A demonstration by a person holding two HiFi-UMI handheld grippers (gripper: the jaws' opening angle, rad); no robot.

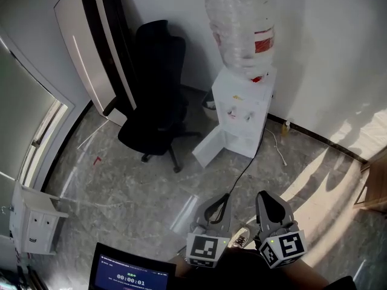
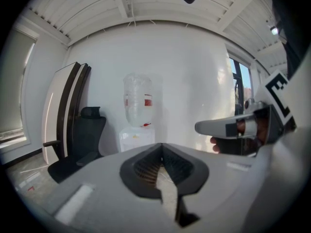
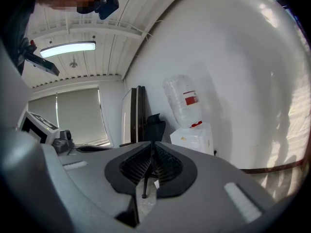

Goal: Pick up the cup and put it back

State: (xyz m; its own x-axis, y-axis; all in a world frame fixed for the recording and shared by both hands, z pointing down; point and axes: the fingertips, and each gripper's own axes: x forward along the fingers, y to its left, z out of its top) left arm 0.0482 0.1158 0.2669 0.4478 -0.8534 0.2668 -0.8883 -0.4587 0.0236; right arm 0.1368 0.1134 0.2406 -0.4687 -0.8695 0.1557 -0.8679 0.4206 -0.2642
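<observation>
No cup shows in any view. Both grippers sit at the bottom of the head view, side by side above the grey marble floor. My left gripper has its jaws closed together with nothing between them; in the left gripper view its tips meet, aimed toward a white water dispenser. My right gripper is just right of it, jaws together but for a thin dark slit, nothing held. It also appears in the left gripper view as the right gripper, with a hand behind it.
The water dispenser with its clear bottle stands against the far wall. A black office chair is to its left, beside a leaning board. A cable crosses the floor. A screen is bottom left.
</observation>
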